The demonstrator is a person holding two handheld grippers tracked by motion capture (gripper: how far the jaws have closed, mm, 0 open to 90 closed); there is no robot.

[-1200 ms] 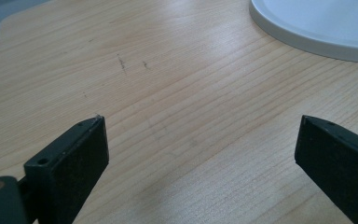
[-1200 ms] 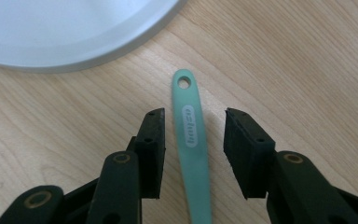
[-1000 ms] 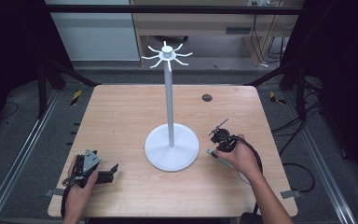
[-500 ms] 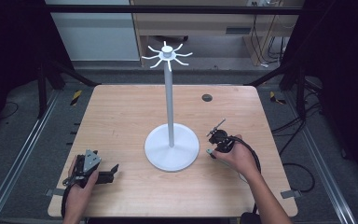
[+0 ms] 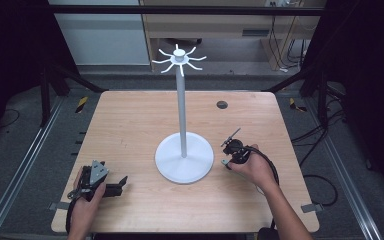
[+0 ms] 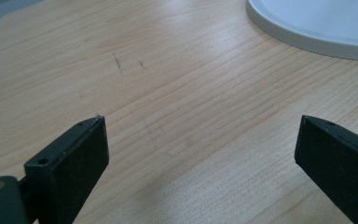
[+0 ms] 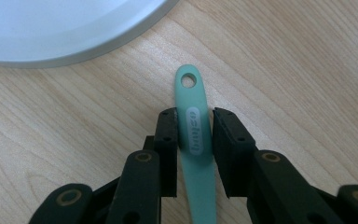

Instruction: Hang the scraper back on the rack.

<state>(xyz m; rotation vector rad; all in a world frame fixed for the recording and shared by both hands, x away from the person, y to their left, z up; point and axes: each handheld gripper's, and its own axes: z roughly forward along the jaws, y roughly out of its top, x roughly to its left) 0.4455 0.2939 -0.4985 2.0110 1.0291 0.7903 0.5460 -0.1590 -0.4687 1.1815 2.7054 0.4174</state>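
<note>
Stand: one white stand (image 5: pixel 183 155) on the surface (image 5: pixel 130 125).
Handle: one green handle (image 7: pixel 196 135), seen close from the right gripper view.
Right gripper (image 7: pixel 195 151): jaws just been closing, now pinching the handle.
Left gripper (image 6: pixel 200 154): jaws wide apart, holding nothing.

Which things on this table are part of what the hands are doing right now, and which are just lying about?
In the job:
- green handle, between the right gripper jaws, which have just been closing on it
- white stand with hooks on top, close beside it

Lying about:
- left gripper, open, nothing between its jaws
- dark round spot on the table, far side
</note>
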